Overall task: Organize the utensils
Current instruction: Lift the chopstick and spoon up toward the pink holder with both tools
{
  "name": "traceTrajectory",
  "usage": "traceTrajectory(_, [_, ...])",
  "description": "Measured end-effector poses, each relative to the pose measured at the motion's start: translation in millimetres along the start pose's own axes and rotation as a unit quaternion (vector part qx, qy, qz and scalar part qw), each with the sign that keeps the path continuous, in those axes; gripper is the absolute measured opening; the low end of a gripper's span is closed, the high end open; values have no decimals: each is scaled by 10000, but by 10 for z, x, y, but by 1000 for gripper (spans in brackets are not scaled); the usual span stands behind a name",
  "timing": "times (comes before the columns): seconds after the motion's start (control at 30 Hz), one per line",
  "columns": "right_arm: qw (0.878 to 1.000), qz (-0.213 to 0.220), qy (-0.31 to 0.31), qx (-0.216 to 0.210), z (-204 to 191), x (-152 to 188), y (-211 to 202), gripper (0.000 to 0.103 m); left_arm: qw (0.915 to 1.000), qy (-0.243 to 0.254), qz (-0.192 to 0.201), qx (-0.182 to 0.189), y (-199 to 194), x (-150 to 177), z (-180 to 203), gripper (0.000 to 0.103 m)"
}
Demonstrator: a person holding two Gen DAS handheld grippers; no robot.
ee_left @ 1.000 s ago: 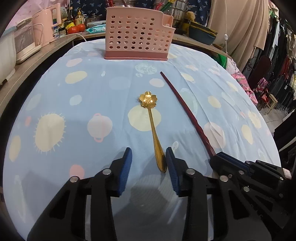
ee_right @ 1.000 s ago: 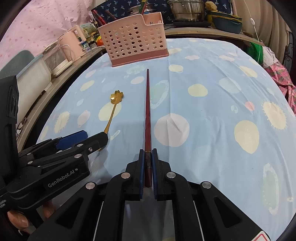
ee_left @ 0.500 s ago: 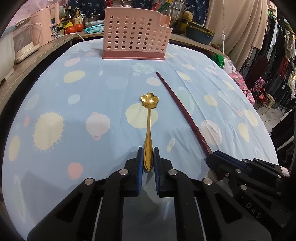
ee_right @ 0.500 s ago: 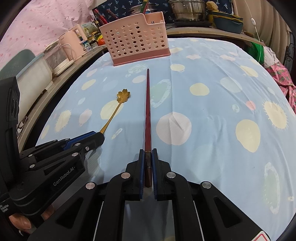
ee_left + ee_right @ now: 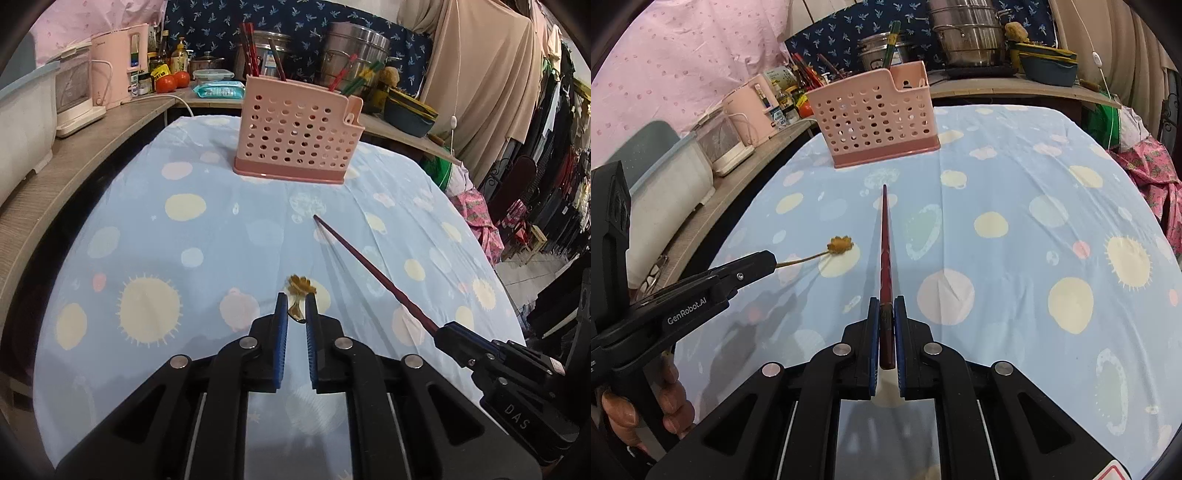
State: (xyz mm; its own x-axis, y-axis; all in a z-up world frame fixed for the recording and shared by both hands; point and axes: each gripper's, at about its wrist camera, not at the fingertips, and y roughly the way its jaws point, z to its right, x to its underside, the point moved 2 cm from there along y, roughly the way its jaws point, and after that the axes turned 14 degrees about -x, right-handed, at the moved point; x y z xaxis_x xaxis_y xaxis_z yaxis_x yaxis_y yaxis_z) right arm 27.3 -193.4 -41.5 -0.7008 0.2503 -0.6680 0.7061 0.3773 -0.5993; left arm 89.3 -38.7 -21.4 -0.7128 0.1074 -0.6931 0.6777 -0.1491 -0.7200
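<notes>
A cluttered kitchen corner, pots and a kettle on the ledge behind, and in front a surface (image 5: pixel 140 236) under a pale blue cloth printed with suns and planets. At its far end stands the pink perforated plastic utensil holder (image 5: pixel 295 136), some sticks already poking from it.

Both tools are loaded. The left gripper (image 5: pixel 296 308) has its fingers closed on the handle of the gold flower-headed metal spoon (image 5: pixel 827 250), whose bowl points toward the holder and looks lifted off the cloth. The right gripper (image 5: pixel 885 310) has its fingers pinched on the butt of the long dark red wooden chopstick (image 5: pixel 885 243), the tip aimed at the holder, well short of it.

To my eye the carry to the holder comes next. I'd bring each piece above the rim, tip it toward upright, and only then release, one hand at a time so the two don't cross. The chopstick is held at its very end, so a slow swing will stop it wagging
</notes>
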Motion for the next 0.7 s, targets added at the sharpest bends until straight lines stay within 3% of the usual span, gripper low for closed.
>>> traceTrajectory(0.1, [9997,211,30,-94,-9,-142,-114,7,9999,-40,89,-22,-40,-125,-43,1])
traceTrajectory(0.7, [9873,1500,97,-518,57,-1273,-589,7,9979,-173,628,-37,-199,-830,-200,1])
